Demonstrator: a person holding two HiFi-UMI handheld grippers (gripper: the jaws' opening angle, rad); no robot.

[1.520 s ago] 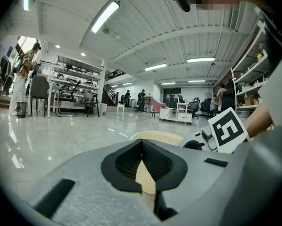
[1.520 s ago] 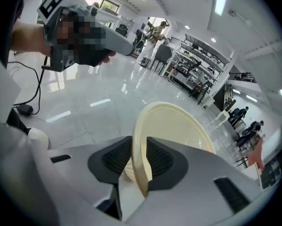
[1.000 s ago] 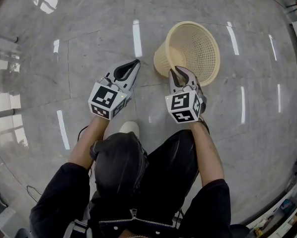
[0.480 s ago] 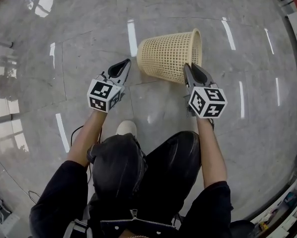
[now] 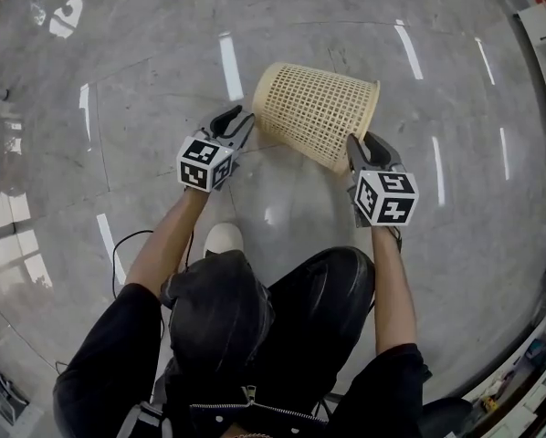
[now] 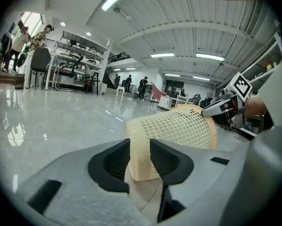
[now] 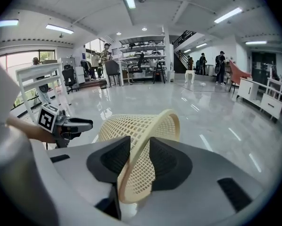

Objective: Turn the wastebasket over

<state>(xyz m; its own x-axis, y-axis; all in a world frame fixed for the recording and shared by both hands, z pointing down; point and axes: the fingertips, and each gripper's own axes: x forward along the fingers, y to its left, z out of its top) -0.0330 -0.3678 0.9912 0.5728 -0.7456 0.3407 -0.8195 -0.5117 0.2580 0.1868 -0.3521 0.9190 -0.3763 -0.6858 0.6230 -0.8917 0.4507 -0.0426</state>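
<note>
Well, the wastebasket (image 5: 319, 112) is halfway through its turn. It lies on its side on the polished floor (image 5: 145, 80), with its closed base pointing toward the person's left and its open rim toward the right.

The right gripper (image 5: 371, 144) sits at the rim end, one jaw inside the mouth and one outside, so the rim band runs up through the gap. That's the sensible place to take hold, since the rim is the only thin edge a two-jaw tool can straddle. Its jaws have just been opening. From the right gripper view the gap looks wider than the rim, so I'd say the pinch has been let go, though the mesh crowds the pads and I can't swear to it.

The left gripper (image 5: 238, 119) is low at the base end, just beside the bottom corner of the wastebasket. Its jaws have just been opening too and now stand well apart. The base shows in the gap just beyond the tips, and nothing is clasped. I take it that it waits there to steady or nudge the base as the wastebasket tips the rest of the way.

My guess is that the rim still has to go down flat before the wastebasket counts as turned over.
</note>
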